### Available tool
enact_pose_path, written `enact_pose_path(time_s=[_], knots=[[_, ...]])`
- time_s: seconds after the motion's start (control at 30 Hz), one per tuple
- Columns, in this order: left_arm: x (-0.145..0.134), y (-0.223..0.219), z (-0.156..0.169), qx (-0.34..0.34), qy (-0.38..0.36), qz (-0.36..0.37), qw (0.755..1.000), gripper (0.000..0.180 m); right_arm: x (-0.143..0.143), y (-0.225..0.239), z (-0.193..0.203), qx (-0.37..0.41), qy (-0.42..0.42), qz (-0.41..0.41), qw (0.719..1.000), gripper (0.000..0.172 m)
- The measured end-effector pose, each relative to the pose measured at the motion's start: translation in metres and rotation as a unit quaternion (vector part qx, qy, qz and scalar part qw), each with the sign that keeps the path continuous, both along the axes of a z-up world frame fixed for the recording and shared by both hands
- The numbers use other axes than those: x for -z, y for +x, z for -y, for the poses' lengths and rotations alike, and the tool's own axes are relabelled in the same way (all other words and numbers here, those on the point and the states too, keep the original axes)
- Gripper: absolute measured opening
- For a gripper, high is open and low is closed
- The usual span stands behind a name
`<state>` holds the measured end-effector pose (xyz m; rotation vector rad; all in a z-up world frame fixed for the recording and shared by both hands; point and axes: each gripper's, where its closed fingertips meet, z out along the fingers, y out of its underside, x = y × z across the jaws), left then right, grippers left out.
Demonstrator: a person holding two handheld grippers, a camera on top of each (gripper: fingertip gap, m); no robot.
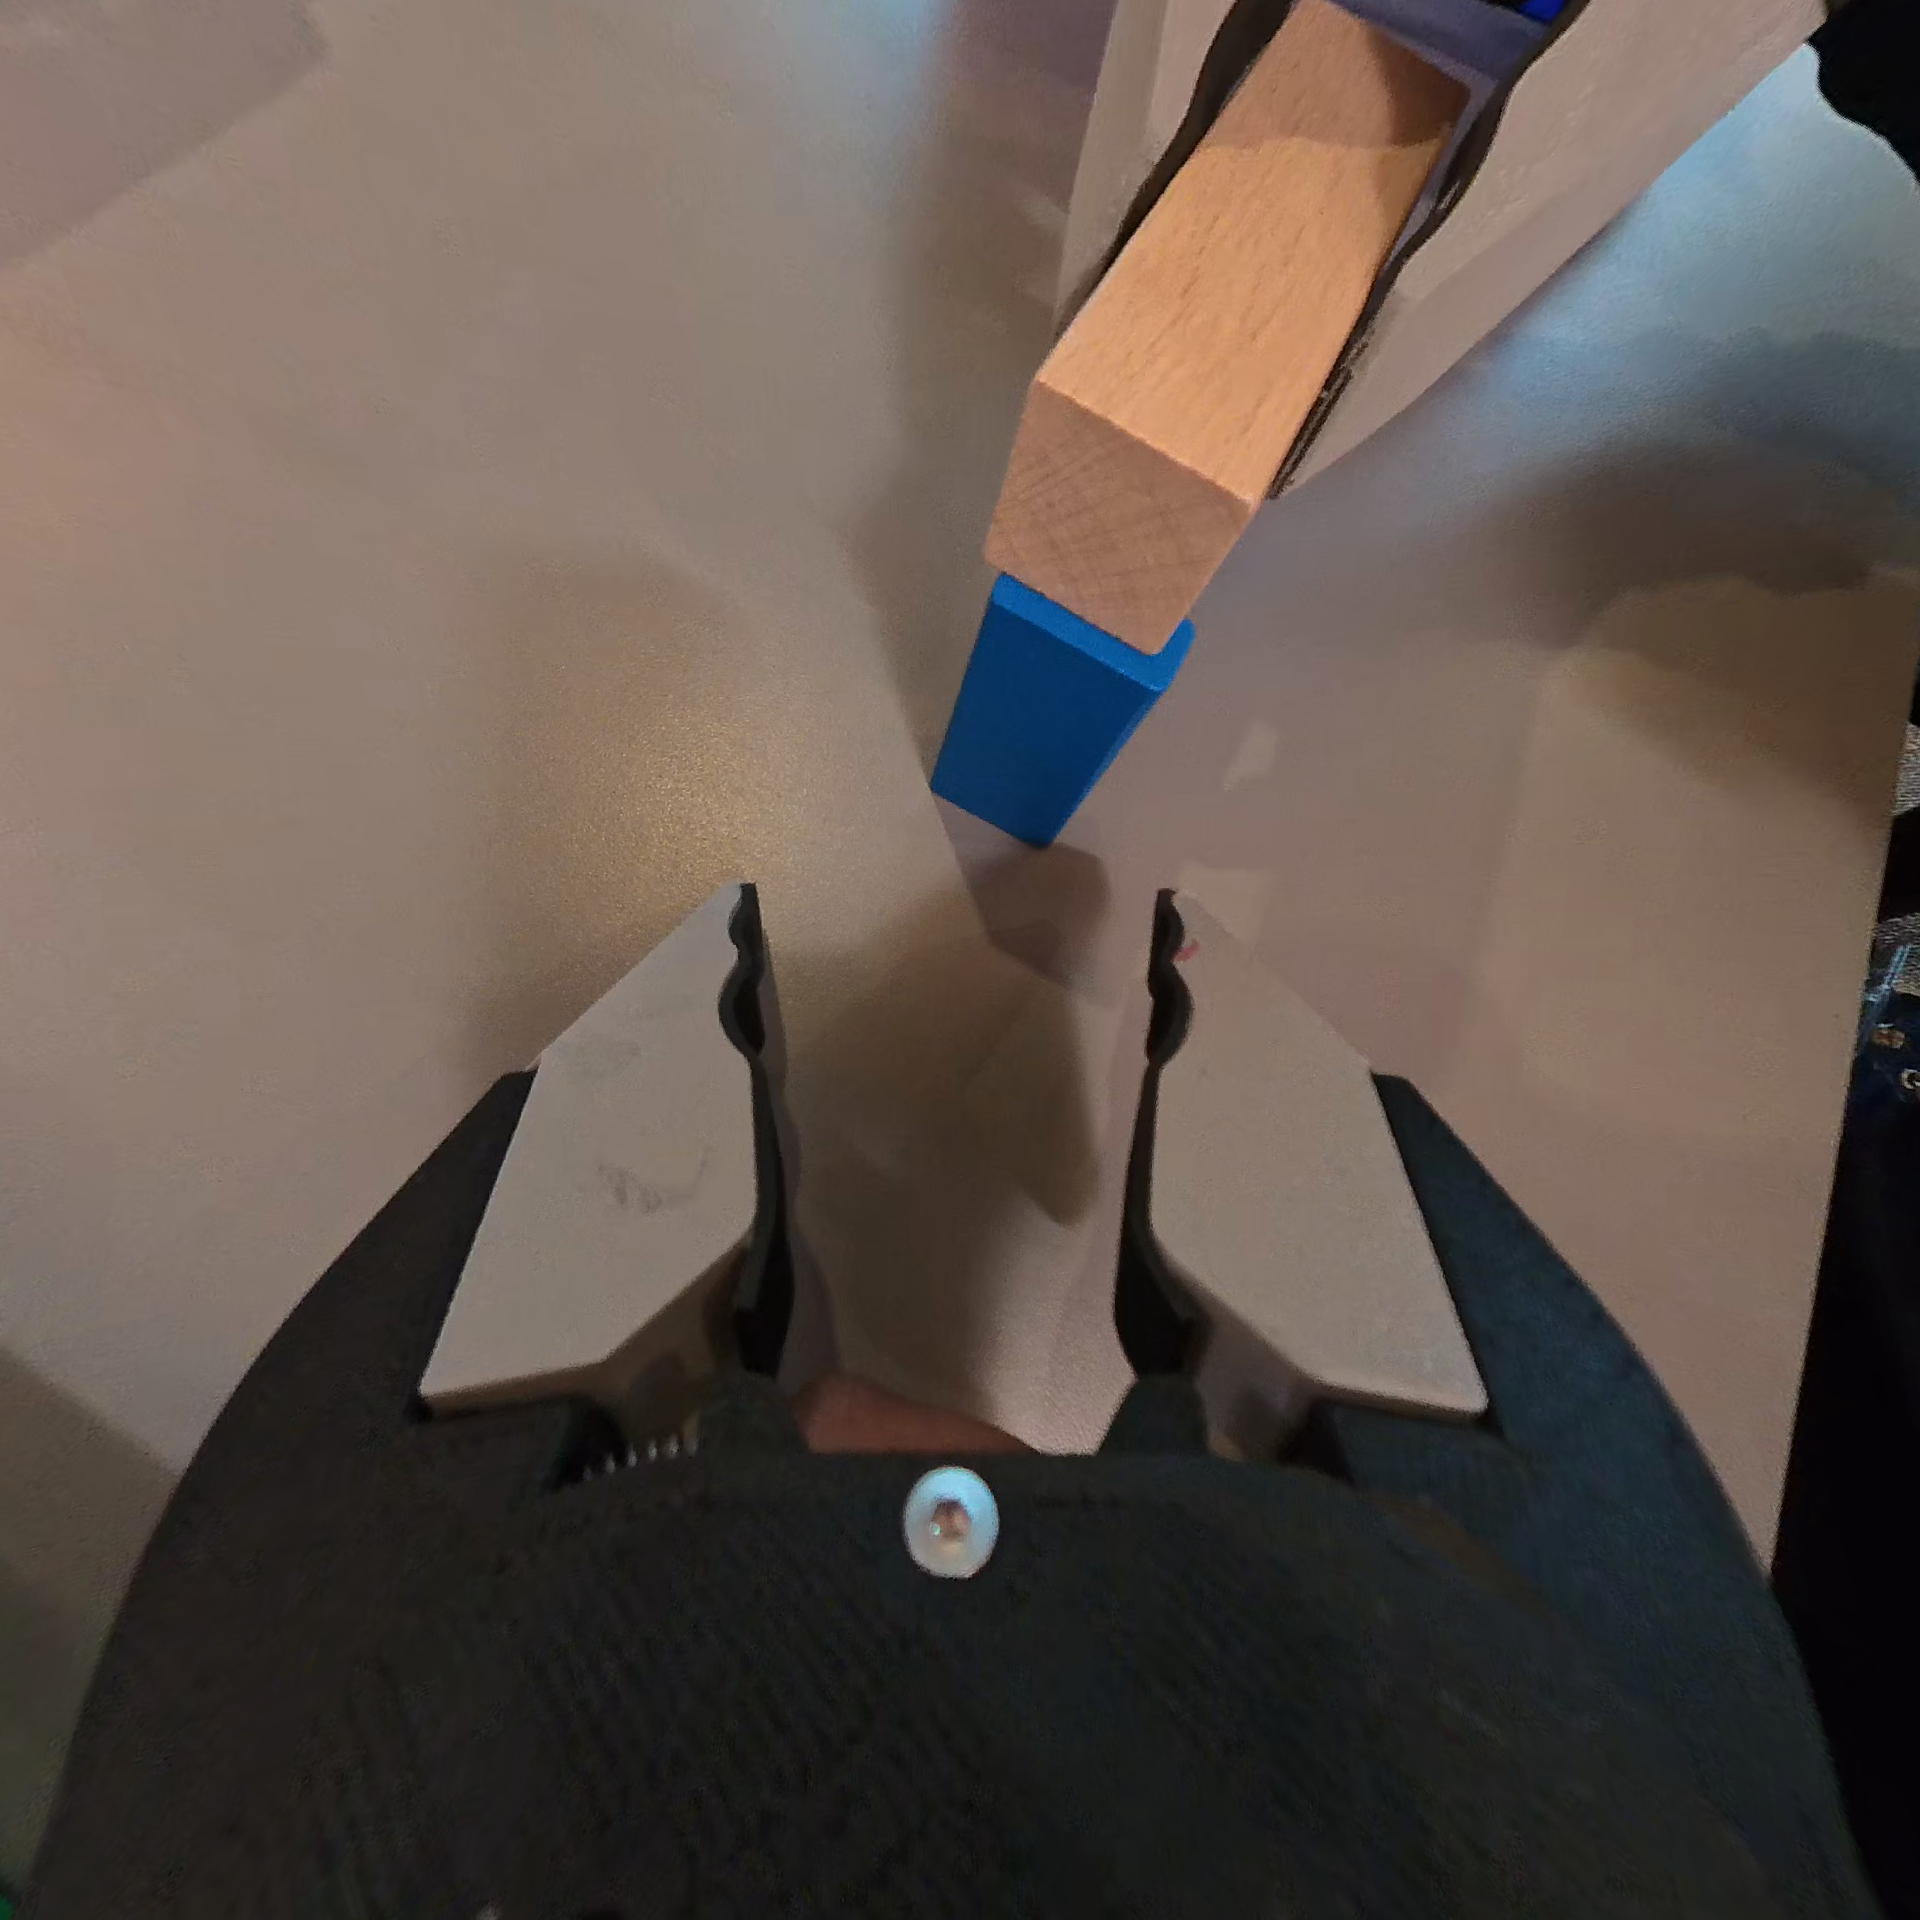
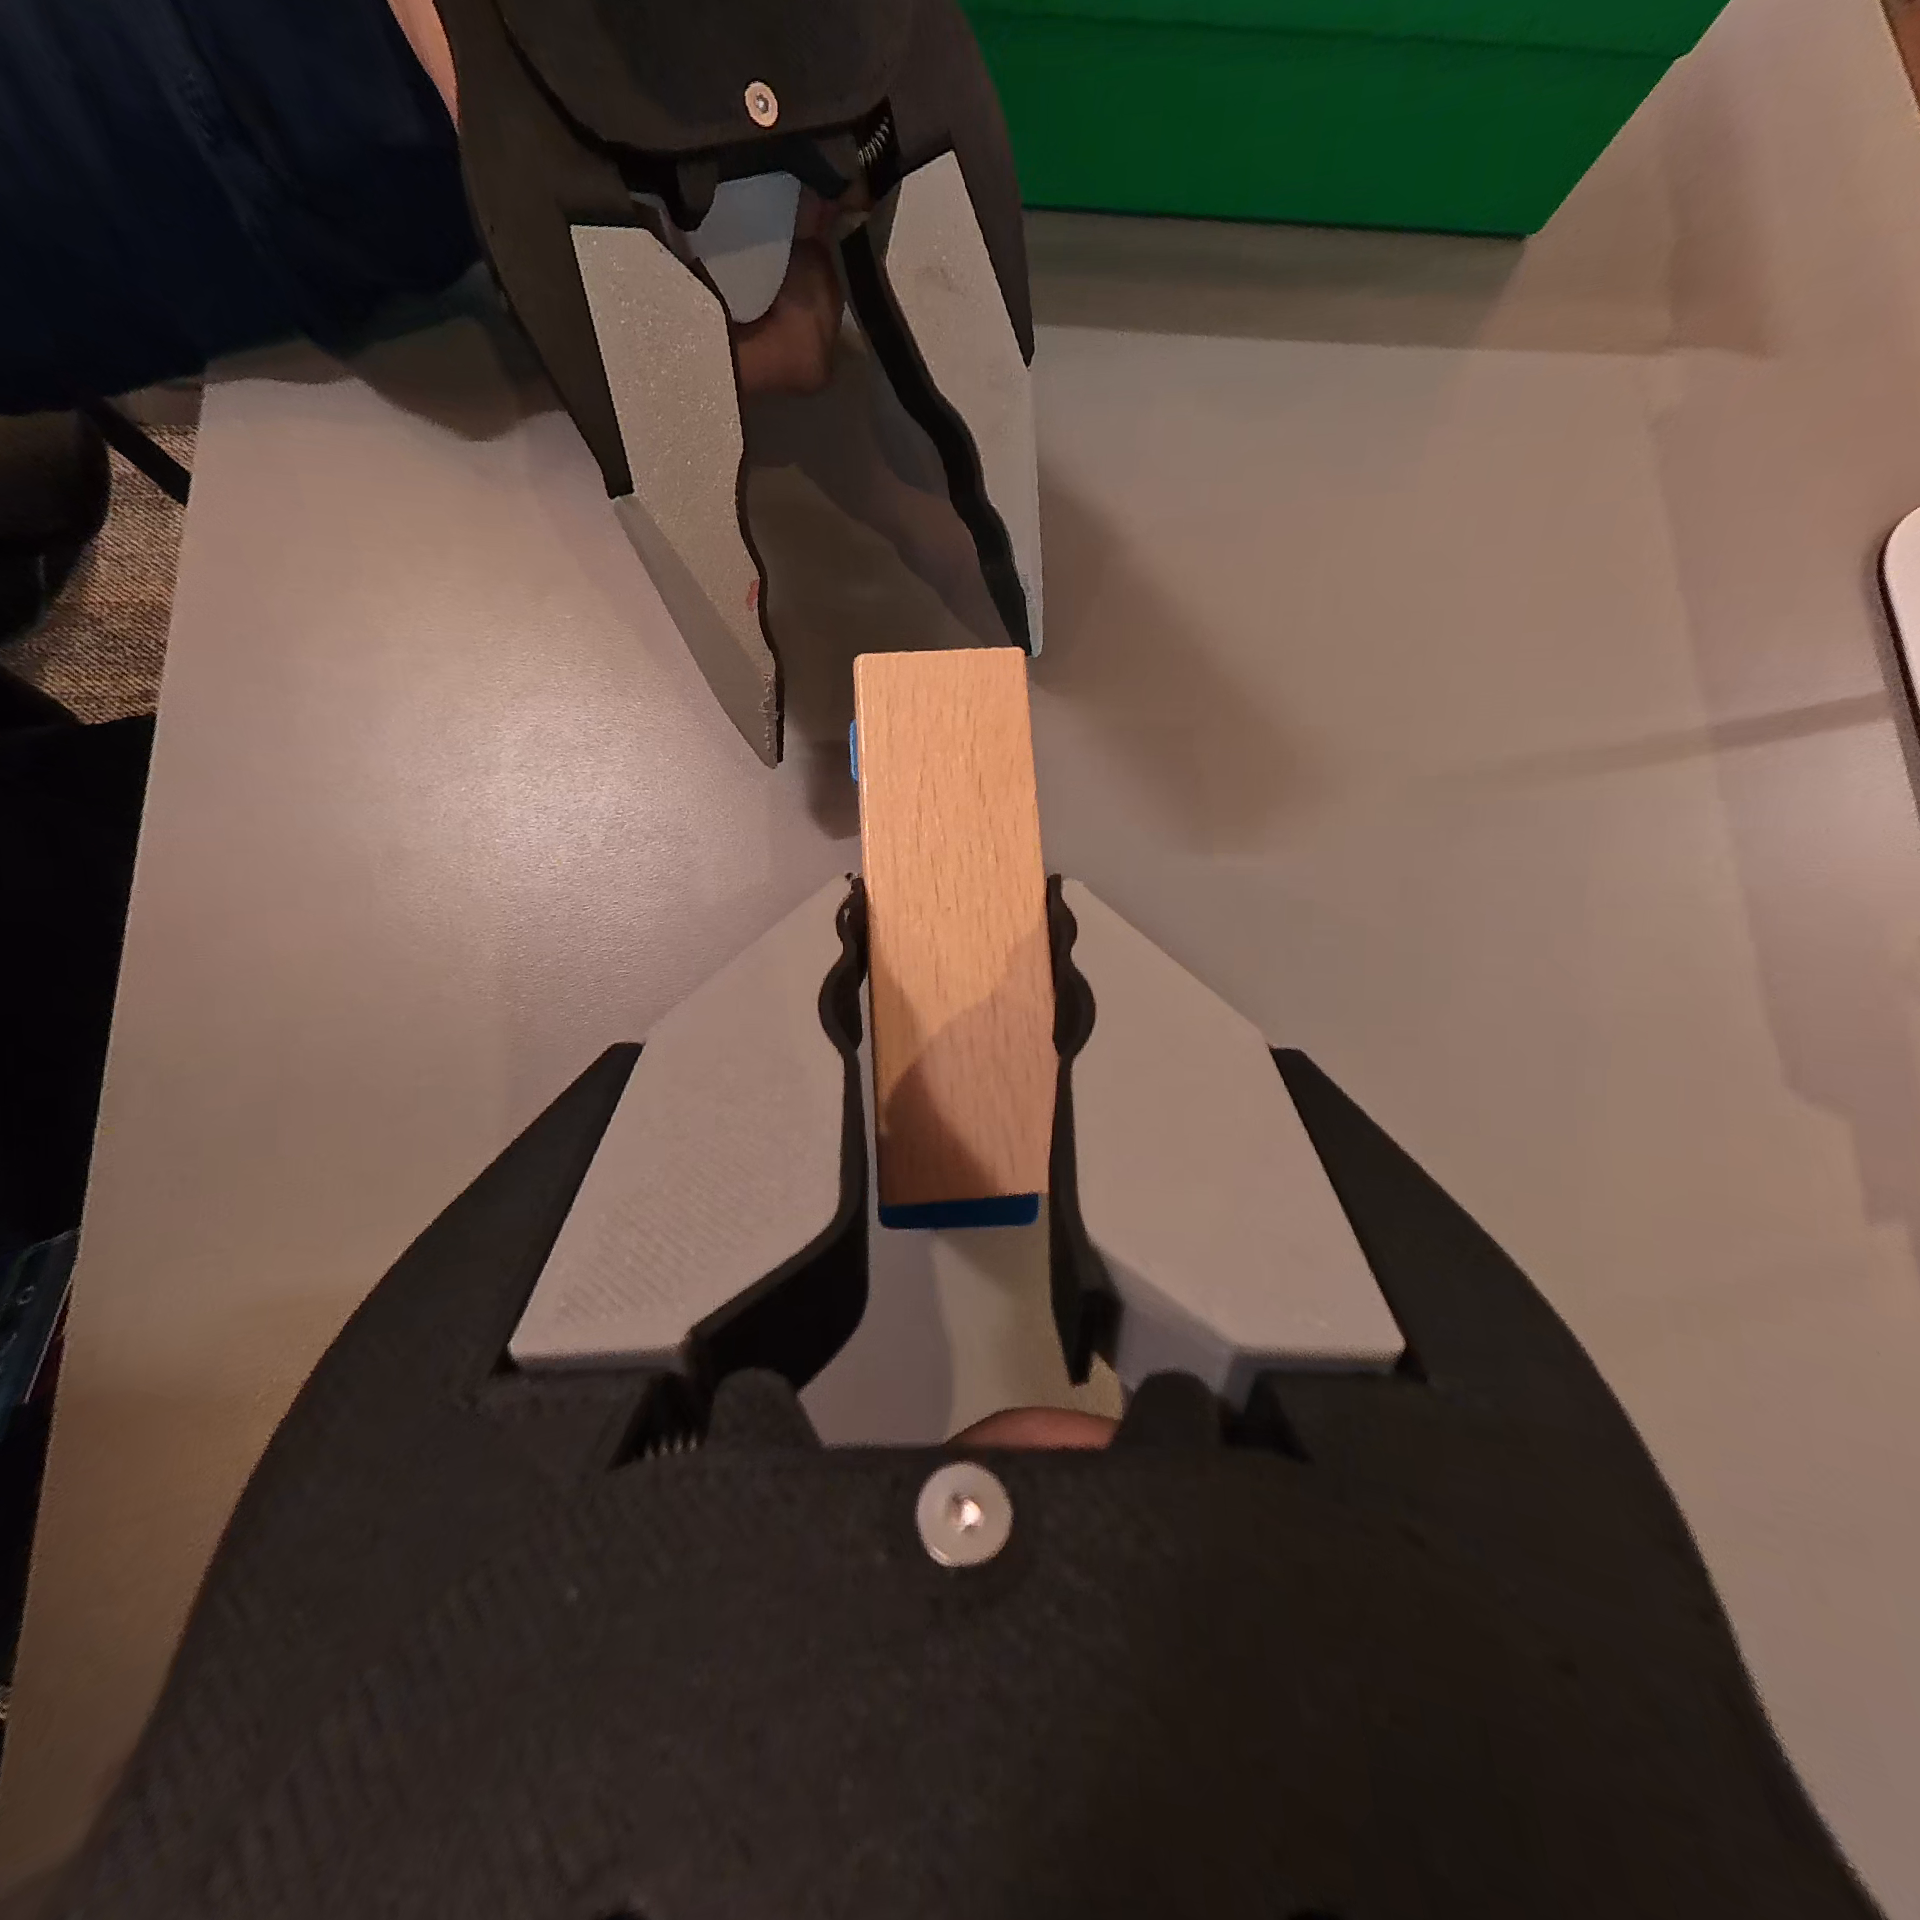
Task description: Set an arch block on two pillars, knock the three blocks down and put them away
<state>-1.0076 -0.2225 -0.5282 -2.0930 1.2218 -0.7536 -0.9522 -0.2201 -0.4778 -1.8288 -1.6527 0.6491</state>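
Observation:
My right gripper is shut on a natural wood block that lies lengthwise between its pads. In the left wrist view the block rests with one end on an upright blue pillar standing on the table. The right gripper grips it from beyond. In the right wrist view a blue sliver shows under the block's near end and another at its far end. My left gripper is open and empty, just short of the blue pillar. It also shows in the right wrist view, facing the block's far end.
The grey table ends at an edge on the left. A green box stands at the back. A white object pokes in at the right edge. A person's dark sleeve is at the top left. Tip to tip, the grippers are about 8 cm apart.

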Motion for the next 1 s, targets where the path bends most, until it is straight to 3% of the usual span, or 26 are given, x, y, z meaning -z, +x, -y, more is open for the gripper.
enact_pose_path(time_s=[0.4, 0.57, 0.73, 0.83, 1.0], knots=[[0.000, 0.000, 0.001, 0.001, -0.002, 0.000, 1.000, 0.073, -0.015, -0.001, 0.002, 0.004, -0.006, -0.022, 1.000, 0.052], [0.000, -0.001, 0.002, 0.004, -0.005, -0.001, 1.000, 0.073, -0.067, -0.002, 0.004, 0.020, 0.032, -0.116, 0.993, 0.060], [0.002, -0.001, 0.004, 0.009, -0.007, -0.003, 1.000, 0.073, -0.109, 0.020, 0.004, 0.079, 0.078, -0.240, 0.964, 0.058], [0.004, -0.001, 0.006, 0.015, -0.008, -0.007, 1.000, 0.073, -0.101, 0.042, 0.001, 0.127, 0.080, -0.290, 0.945, 0.044], [0.007, -0.002, 0.004, 0.013, -0.008, -0.008, 1.000, 0.073, -0.050, 0.070, -0.005, 0.171, 0.006, -0.282, 0.944, 0.034]])
